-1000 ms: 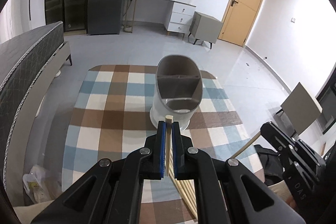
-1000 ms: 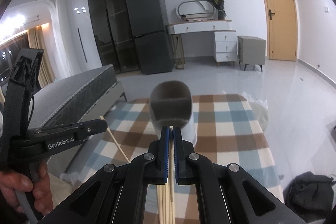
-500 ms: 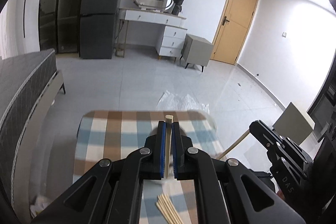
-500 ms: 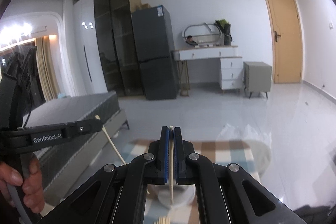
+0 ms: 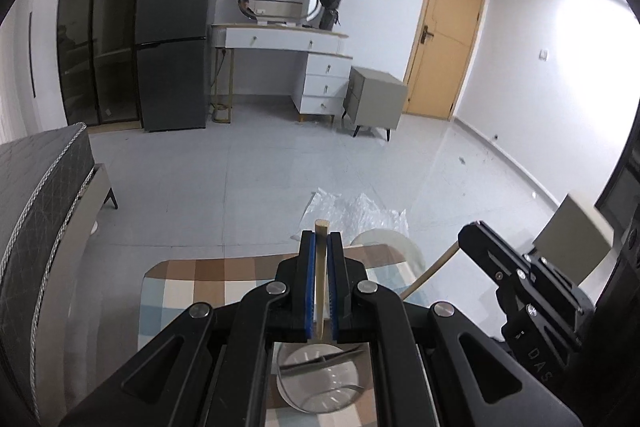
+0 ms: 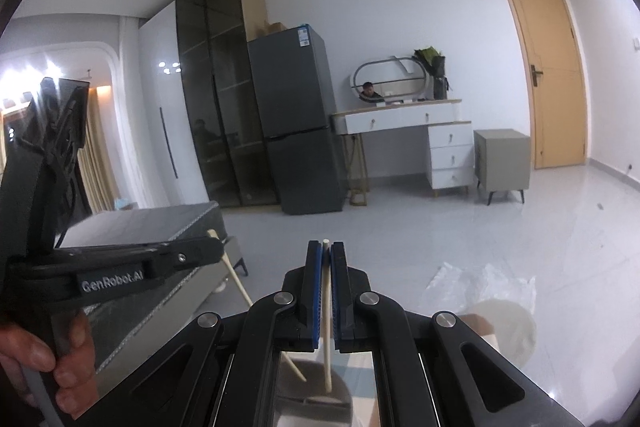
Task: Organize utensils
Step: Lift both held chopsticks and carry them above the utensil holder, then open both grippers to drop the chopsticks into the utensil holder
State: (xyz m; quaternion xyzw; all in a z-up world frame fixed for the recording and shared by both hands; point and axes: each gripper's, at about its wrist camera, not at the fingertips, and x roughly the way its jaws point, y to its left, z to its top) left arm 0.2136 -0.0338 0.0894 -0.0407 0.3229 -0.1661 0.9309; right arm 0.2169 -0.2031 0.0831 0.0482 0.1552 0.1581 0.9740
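My left gripper [image 5: 322, 239] is shut on a wooden chopstick [image 5: 321, 287] that stands nearly upright between its blue pads. Under the fingers lies the grey utensil holder [image 5: 320, 387], with a thin metal utensil [image 5: 328, 361] inside. My right gripper [image 6: 326, 251] is shut on a paler chopstick [image 6: 327, 307]; its lower end hangs over the holder's opening [image 6: 316, 383]. The right gripper [image 5: 468, 233] also shows at the right of the left wrist view, its chopstick [image 5: 432, 271] slanting down. The left gripper [image 6: 212, 249], held by a hand [image 6: 60, 367], angles its chopstick [image 6: 240, 283] toward the holder.
The checked tablecloth [image 5: 180, 291] ends just ahead of the fingers. Beyond it are a round white stool [image 5: 388, 243] and a plastic sheet [image 5: 352, 207] on the tiled floor. A bed [image 5: 36, 187] runs along the left; a fridge [image 5: 176, 27] and dresser [image 5: 300, 43] stand far back.
Both grippers have risen and moved forward with their chopsticks. The holder, earlier ahead of the fingers, now sits beneath them. The loose chopsticks on the cloth have dropped out of view.
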